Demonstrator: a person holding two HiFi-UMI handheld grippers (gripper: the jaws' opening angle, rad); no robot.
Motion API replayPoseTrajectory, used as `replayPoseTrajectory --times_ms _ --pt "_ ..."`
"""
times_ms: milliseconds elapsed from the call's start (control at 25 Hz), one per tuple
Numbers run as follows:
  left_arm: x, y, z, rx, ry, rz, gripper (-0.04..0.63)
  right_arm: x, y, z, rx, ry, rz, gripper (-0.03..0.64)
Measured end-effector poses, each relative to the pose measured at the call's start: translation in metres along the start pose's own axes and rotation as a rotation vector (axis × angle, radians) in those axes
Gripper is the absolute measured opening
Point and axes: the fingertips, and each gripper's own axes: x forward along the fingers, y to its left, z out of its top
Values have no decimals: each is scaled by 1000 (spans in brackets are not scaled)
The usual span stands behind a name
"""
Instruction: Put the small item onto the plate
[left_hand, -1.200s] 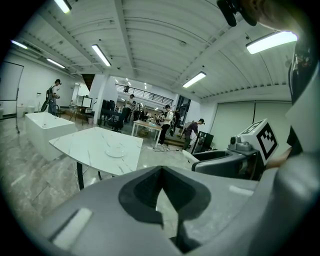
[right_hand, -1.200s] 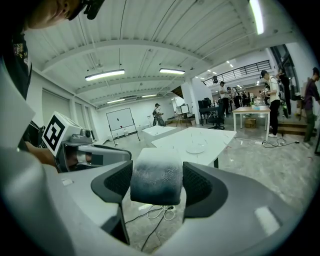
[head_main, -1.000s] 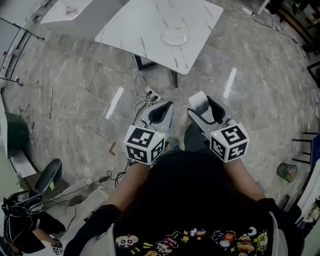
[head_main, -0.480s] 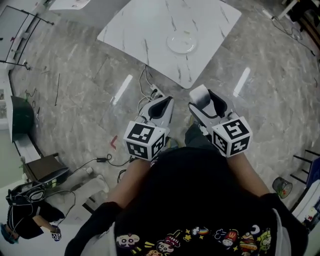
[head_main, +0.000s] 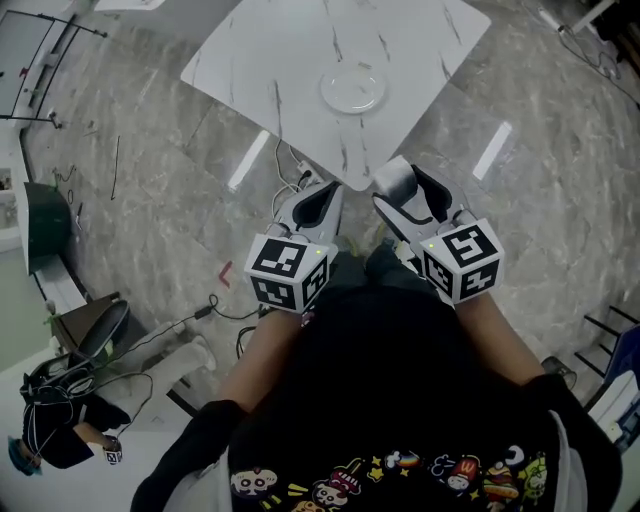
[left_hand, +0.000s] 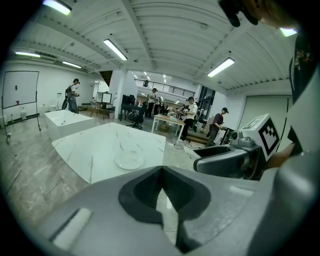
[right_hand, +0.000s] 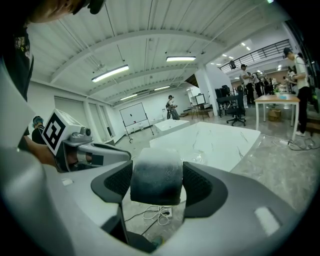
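My right gripper (head_main: 403, 195) is shut on a small grey-white block (right_hand: 155, 175), which fills the gap between its jaws; the block (head_main: 394, 182) shows at the jaw tips in the head view. A clear glass plate (head_main: 353, 90) lies on the white marble table (head_main: 280, 60) ahead, apart from both grippers; it also shows in the left gripper view as the plate (left_hand: 128, 161). My left gripper (head_main: 320, 200) is held beside the right one over the floor, its jaws closed together with nothing between them.
The table's near corner (head_main: 352, 180) points toward me. Cables and a power strip (head_main: 300, 185) lie on the floor under it. A second white table (left_hand: 67, 120) and several people stand farther back. A person sits at the lower left (head_main: 60, 440).
The view has closed in on the table: its near corner now sits right by the gripper tips. Both grippers keep the same pose, the block still held.
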Motion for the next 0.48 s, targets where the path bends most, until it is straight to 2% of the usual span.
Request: replayPoseTrajectory --times_ms 240,480 --pt "13 17 0 -29 3 12 0 17 -11 1 -2 34 0 341" --pt "27 37 -7 -49 27 -23 0 39 -18 -2 -3 68 -39 341"
